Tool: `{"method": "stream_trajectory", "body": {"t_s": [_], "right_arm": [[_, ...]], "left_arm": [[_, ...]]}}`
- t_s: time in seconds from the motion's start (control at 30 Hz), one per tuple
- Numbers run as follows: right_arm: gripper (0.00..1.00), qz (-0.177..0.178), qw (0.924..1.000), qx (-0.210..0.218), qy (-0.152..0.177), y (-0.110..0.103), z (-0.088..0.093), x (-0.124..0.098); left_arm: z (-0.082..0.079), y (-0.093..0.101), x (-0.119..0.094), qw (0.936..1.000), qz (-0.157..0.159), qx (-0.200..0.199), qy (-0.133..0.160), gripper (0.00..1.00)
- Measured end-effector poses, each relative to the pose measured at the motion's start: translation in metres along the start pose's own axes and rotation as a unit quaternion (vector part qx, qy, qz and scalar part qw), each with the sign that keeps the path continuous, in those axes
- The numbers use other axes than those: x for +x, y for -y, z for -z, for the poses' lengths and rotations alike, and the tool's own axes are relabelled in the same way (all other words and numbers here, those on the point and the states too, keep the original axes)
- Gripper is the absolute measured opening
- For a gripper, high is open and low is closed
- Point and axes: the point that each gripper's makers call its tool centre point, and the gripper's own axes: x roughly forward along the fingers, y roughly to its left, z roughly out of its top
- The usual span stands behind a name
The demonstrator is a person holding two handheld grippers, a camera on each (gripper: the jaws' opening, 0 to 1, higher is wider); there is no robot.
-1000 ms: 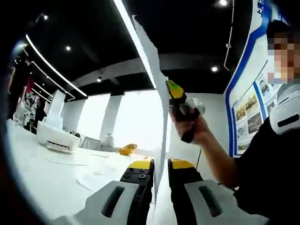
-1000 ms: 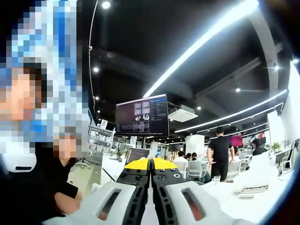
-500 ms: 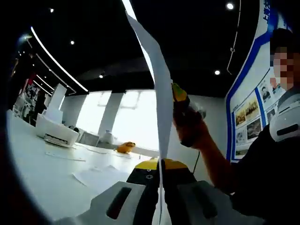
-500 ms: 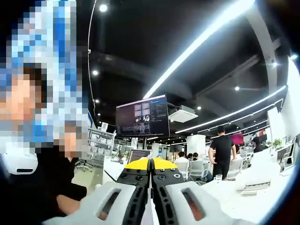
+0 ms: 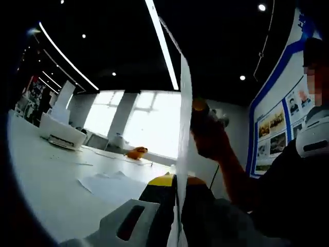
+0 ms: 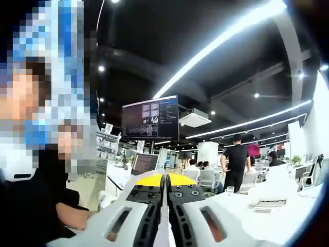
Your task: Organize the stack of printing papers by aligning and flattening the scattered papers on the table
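The white table (image 5: 46, 180) runs out ahead of your left gripper, and most of the work is on it yet — a few loose sheets (image 5: 110, 181) lie flat but scattered toward its far side, none squared into a pile that I can see. A printer (image 5: 61, 135) sits near the far left edge, and a small orange object (image 5: 136, 153) rests by the far edge under the windows; neither is yours to handle.

What you have in hand is the paper (image 5: 183, 154): it stands on edge, rising straight up out of your left gripper (image 5: 176, 198), whose jaws are pressed together on its lower edge. Higher up the same sheet, your right hand (image 5: 208, 139) shows with its gripper up against the paper's far side.

In the right gripper view, your right gripper (image 6: 164, 191) has its jaws nearly touching, with a thin pale sliver in the slot between them that I judge to be the same paper seen edge-on. So both grippers pinch it, well above the table.

By my reading you are early to midway: paper is gathered and lifted, but not tapped square or laid down. Left to do — bring the bottom edge to the tabletop, even the edges, lay it flat, then collect the stray sheets onto it and press them level.
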Motion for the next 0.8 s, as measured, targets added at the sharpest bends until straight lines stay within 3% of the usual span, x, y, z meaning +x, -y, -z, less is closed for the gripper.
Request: {"method": "stream_trajectory", "body": {"t_s": [0.2, 0.47, 0.63, 0.8], "right_arm": [[0.00, 0.014, 0.9999, 0.001, -0.002, 0.007, 0.003, -0.008], [0.00, 0.028, 0.9995, 0.011, -0.008, 0.013, 0.011, -0.018], [0.00, 0.034, 0.9993, 0.012, -0.013, 0.014, 0.016, -0.024], [0.00, 0.037, 0.9991, 0.013, -0.013, 0.014, 0.017, -0.030]], "left_arm": [[0.002, -0.006, -0.002, 0.9998, -0.015, 0.009, -0.004, 0.05], [0.012, -0.013, -0.002, 0.9983, -0.034, 0.034, -0.031, 0.05], [0.019, -0.024, -0.005, 0.9933, -0.062, 0.076, -0.060, 0.05], [0.023, -0.028, -0.005, 0.9843, -0.084, 0.129, -0.086, 0.05]]}}
